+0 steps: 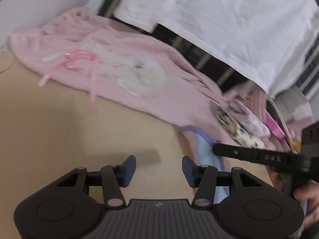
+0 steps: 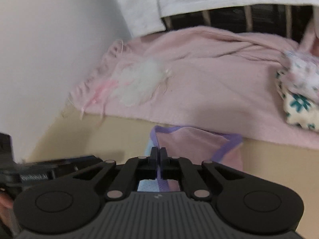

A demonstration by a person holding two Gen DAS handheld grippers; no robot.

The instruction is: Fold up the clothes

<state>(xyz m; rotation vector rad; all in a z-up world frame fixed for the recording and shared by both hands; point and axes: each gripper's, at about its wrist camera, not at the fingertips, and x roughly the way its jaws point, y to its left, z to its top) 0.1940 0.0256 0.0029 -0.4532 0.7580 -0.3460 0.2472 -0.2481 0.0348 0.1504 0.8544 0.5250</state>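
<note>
While blur is smearing everything, my right tool (image 2: pixel 159 155) is pinching the purple-trimmed garment (image 2: pixel 199 141), its near part hidden; my left tool (image 1: pixel 159 169) is gaping empty over the bench (image 1: pixel 79 129).

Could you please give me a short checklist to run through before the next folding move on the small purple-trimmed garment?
1. Right tool shut on the purple-trimmed garment: ok, purple edge pinched between the pads.
2. Left tool free to grab: ok, open, nothing between the pads.
3. Left tool over the garment: not ok, it is mostly over bare table.
4. Garment lying flat: cannot tell, blurred.
5. Pink sweater clear of the garment: not ok, the garment's far end appears tucked under it.
</note>
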